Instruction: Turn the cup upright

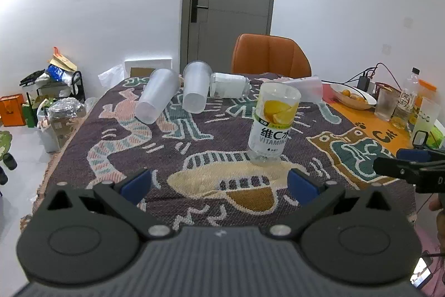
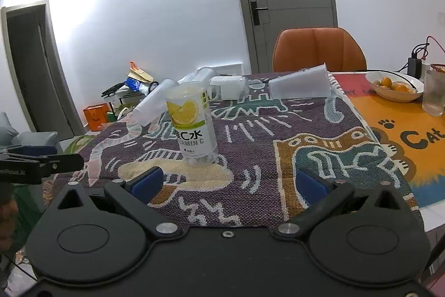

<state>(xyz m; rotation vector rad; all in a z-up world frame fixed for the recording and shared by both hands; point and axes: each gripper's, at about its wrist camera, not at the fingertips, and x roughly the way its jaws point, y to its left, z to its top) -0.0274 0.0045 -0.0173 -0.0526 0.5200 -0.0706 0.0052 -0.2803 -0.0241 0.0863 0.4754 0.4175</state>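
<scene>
A clear cup with a lemon "Vitamin C" label (image 1: 274, 122) stands upright, open end up, on the patterned cloth; it also shows in the right wrist view (image 2: 193, 125). Three frosted plastic cups lie on their sides farther back: two at the left (image 1: 158, 95) (image 1: 195, 89) and one at the right (image 2: 300, 85). My left gripper (image 1: 219, 184) is open and empty, just short of the labelled cup. My right gripper (image 2: 229, 183) is open and empty, with the labelled cup ahead to its left.
A clear plastic bottle (image 1: 229, 85) lies at the back of the cloth. A bowl of oranges (image 2: 395, 85), a ribbed glass (image 2: 433, 92), bottles and cables sit on the orange mat at right. An orange chair (image 1: 271, 56) stands behind the table.
</scene>
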